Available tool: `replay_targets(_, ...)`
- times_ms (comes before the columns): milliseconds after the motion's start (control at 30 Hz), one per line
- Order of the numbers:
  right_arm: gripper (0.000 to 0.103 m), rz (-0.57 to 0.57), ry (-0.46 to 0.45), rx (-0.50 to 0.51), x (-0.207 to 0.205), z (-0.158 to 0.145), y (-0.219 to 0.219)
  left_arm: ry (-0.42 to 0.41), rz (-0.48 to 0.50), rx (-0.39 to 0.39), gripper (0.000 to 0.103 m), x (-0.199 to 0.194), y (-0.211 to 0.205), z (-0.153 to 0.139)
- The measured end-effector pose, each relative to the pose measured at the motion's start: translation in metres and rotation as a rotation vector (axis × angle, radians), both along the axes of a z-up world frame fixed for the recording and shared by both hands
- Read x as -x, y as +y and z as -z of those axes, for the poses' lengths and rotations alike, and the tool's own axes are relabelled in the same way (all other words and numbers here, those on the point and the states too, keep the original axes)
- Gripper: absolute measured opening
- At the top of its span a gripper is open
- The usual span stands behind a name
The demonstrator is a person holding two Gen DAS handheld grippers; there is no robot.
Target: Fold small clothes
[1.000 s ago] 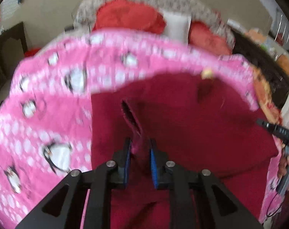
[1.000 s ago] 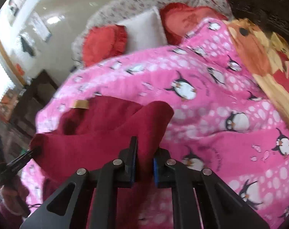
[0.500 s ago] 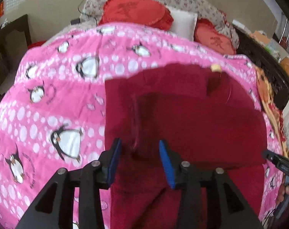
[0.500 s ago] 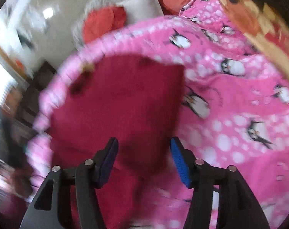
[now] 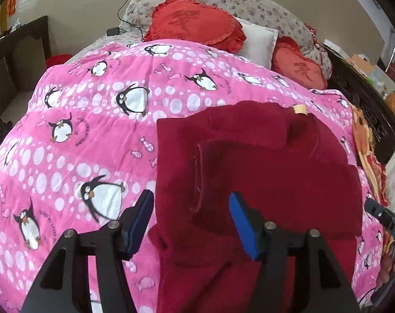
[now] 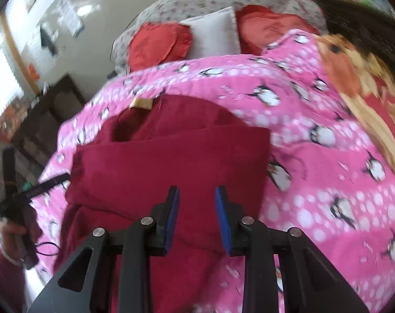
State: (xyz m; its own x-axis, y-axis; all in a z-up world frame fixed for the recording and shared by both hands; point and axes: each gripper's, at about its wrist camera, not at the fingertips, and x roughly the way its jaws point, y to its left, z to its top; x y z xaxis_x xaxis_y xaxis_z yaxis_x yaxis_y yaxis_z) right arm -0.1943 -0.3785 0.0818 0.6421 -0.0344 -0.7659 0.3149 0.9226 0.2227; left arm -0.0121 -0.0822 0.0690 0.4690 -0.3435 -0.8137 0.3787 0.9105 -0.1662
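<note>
A dark red garment (image 5: 262, 172) lies on a pink penguin blanket (image 5: 80, 135), its near part folded over the far part, with a tan label (image 5: 299, 109) at its far edge. My left gripper (image 5: 192, 216) is open and empty above the garment's near left edge. In the right wrist view the same garment (image 6: 171, 156) lies folded with the label (image 6: 141, 103) at the far left. My right gripper (image 6: 197, 208) is open and empty just above the fold's near edge.
Red heart cushions (image 5: 194, 23) and a white pillow (image 5: 257, 41) lie at the bed's head. An orange blanket (image 6: 359, 78) covers the right side. Dark furniture (image 5: 19, 52) stands left of the bed. The right gripper's tip (image 5: 382, 216) shows at the left view's right edge.
Both grippers were shut on the garment's cloth, carried it forward, then opened and let it go. The fold now lies flat and both grippers have drawn back a little.
</note>
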Motion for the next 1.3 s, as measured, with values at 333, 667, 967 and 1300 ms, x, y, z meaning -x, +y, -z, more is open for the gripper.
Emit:
replay_targets(333, 0.002, 0.014, 0.077, 0.046, -0.043, 0.036, -0.013, 0.044, -0.019, -0.060, 0.066, -0.018, -0.013, 0.031)
replay_targets(667, 0.003, -0.005, 0.098, 0.042, -0.013, 0.021, 0.008, 0.043, -0.025, -0.056, 0.068, -0.015, -0.010, 0.031)
replay_targets(967, 0.016, 0.004, 0.132, -0.038, 0.010, 0.029, 0.003, 0.021, 0.041, -0.044, 0.068, 0.021, 0.017, -0.006)
replay_targets(1300, 0.029, -0.047, 0.161, -0.239, 0.065, 0.048, 0.029, 0.000, 0.069, -0.025, 0.074, 0.076, 0.076, -0.049)
